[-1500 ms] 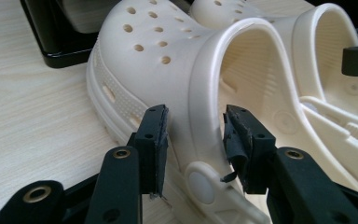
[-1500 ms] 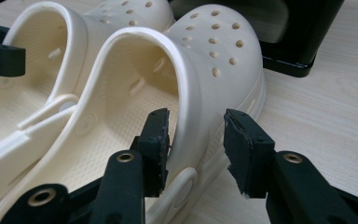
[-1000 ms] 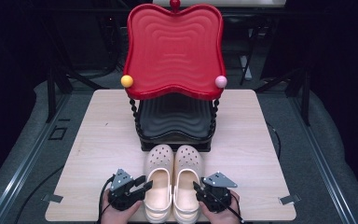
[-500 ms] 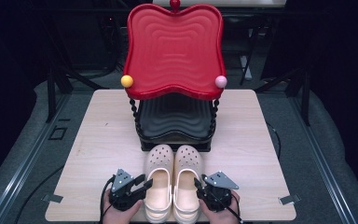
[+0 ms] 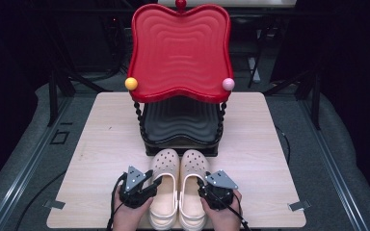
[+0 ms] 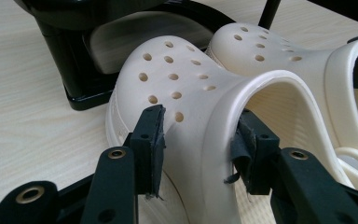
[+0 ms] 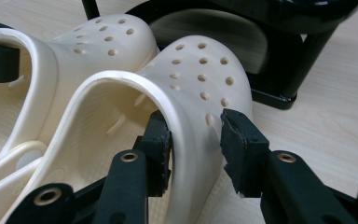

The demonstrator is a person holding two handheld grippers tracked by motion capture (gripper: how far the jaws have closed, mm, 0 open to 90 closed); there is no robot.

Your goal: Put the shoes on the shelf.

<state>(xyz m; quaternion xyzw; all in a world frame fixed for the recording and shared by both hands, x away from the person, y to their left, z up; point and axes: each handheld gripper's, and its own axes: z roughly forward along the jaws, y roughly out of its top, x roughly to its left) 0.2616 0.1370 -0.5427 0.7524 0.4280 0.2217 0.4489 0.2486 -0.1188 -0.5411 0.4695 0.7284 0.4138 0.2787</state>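
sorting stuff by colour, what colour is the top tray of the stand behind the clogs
Red, with a rippled surface; the top tray shows best in the high view, above the black lower tray.

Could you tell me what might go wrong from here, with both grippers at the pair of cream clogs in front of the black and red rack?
1. The left gripper has just been opening around the left clog's side wall; lifting now would likely leave it behind.
2. The right gripper straddles only the right clog's thin wall, so the clog could tilt or slip.
3. The toes sit near the rack's black base; pushing forward could bump it.
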